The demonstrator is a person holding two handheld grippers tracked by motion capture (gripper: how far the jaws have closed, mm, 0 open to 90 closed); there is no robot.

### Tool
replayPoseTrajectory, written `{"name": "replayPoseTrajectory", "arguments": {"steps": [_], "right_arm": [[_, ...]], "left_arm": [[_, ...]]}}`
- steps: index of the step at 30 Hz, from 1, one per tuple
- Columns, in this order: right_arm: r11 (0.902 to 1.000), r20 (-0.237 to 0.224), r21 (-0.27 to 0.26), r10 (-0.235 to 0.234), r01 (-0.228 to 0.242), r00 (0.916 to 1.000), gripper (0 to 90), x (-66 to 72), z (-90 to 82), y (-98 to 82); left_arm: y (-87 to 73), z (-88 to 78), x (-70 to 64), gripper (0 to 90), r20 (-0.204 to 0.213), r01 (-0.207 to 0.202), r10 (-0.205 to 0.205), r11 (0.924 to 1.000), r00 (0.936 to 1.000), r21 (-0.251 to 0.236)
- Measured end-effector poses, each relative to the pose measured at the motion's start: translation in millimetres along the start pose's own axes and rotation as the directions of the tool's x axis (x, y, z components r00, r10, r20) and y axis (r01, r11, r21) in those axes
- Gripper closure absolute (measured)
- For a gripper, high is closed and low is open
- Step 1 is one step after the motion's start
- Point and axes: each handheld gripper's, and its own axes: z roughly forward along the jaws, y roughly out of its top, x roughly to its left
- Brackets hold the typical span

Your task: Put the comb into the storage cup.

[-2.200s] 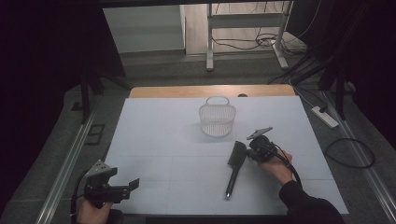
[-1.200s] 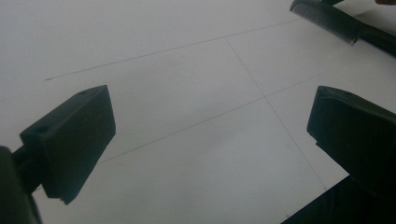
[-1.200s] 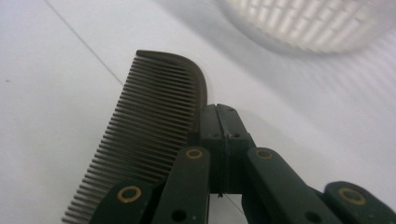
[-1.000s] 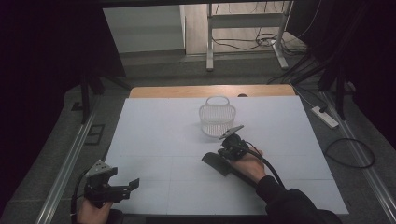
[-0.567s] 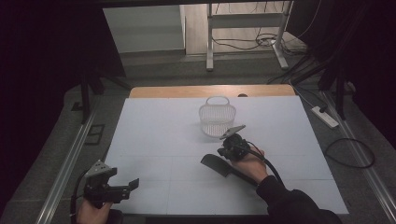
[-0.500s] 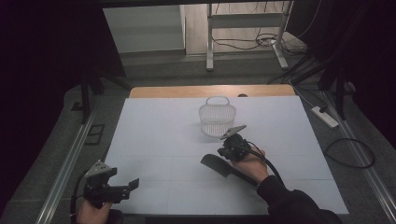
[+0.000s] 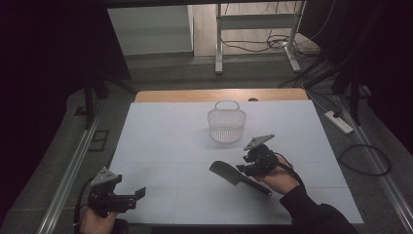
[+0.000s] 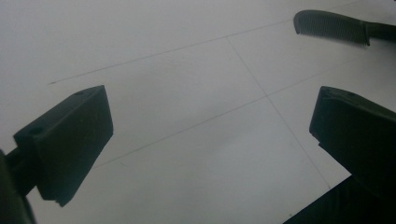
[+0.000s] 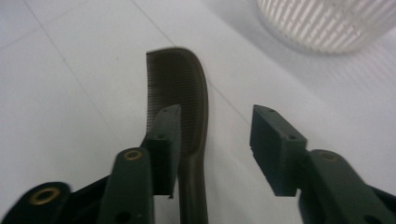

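1 comb [image 7: 239, 177], 1 basket [image 7: 226, 125], 2 grippers

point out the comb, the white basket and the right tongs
comb [image 9: 180, 88], right gripper view, on the toothed head
white basket [image 7: 226, 127], high view, on its slatted front wall
right tongs [image 9: 212, 140], right gripper view, midway between the two open tips, comb lying on the table below

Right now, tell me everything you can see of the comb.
The comb is dark, looks like plastic, with a curved head of fine teeth along one edge and a narrow straight handle. It lies flat on the white table, head toward the left side, in front of the basket. The right gripper has just been opening; the comb lies between its jaws, close against one pad, ungripped.
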Motion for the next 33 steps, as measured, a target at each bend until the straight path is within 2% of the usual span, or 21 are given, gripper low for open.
{"name": "replayPoseTrajectory", "arguments": {"steps": [3, 6, 7, 8, 10, 11, 13, 16, 18, 26, 30, 33], "right_arm": [[1.0000, 0.009, 0.005, -0.003, 0.002, 1.0000, 46.4, 0.6, -3.3, -3.9], [0.9999, 0.013, 0.016, -0.001, 0.001, 0.9999, 34.2, 1.9, -9.7, -9.5], [0.9999, 0.013, 0.016, -0.001, 0.001, 0.9999, 34.2, 1.9, -9.7, -9.5], [0.9997, 0.002, 0.023, 0.005, -0.005, 1.0000, 27.1, 2.1, -12.2, -11.7], [0.9996, 0.006, 0.026, 0.008, -0.008, 0.9999, 24.7, 2.4, -13.1, -12.6], [0.9995, 0.010, 0.026, 0.016, -0.016, 0.9998, 16.5, 2.5, -15.4, -15.9], [0.9994, 0.020, 0.032, 0.009, -0.009, 0.9998, 10.8, 3.3, -17.3, -19.2], [0.9995, 0.035, 0.032, -0.004, 0.003, 0.9994, 6.3, 3.8, -19.1, -23.4], [0.9984, 0.031, 0.056, 0.007, -0.009, 0.9995, 1.1, 3.1, -21.2, -29.8], [0.9980, 0.041, 0.059, 0.020, -0.023, 0.9989, 0.0, 0.3, -27.6, -39.6], [0.9977, 0.043, 0.036, 0.055, -0.057, 0.9975, 0.0, -0.7, -32.0, -42.5], [0.9959, 0.046, 0.046, 0.076, -0.078, 0.9961, 0.0, -0.5, -29.2, -42.6]], "left_arm": [[0.2, -0.1, -0.2, 0.0, -0.003, 0.000, 0.000, 0.9999, 1.0000, -0.013], [0.7, 0.7, -0.6, 0.0, -0.005, -0.005, 0.005, 1.0000, 1.0000, -0.005], [0.7, 0.7, -0.6, 0.0, -0.005, -0.005, 0.005, 1.0000, 1.0000, -0.005], [0.8, 0.9, -0.5, 0.0, -0.005, -0.006, 0.006, 1.0000, 1.0000, -0.002], [0.7, 1.1, -0.4, 0.0, -0.003, -0.005, 0.005, 1.0000, 1.0000, -0.001], [0.6, 1.0, -0.4, 0.0, -0.002, -0.004, 0.004, 1.0000, 1.0000, -0.002], [0.3, 0.9, -0.3, 0.0, 0.001, -0.002, 0.002, 1.0000, 1.0000, -0.005], [0.1, 0.8, 0.3, 0.0, 0.005, 0.003, -0.003, 1.0000, 1.0000, -0.006], [0.1, 0.8, 0.5, 0.0, 0.008, 0.005, -0.005, 1.0000, 1.0000, -0.007], [0.1, 0.8, 1.2, 0.0, 0.011, 0.008, -0.007, 1.0000, 0.9999, -0.006], [0.0, 0.9, 1.7, 0.1, 0.012, 0.010, -0.010, 0.9999, 0.9999, -0.006], [0.0, 1.1, 2.0, 0.1, 0.013, 0.014, -0.014, 0.9999, 0.9998, -0.006]]}}
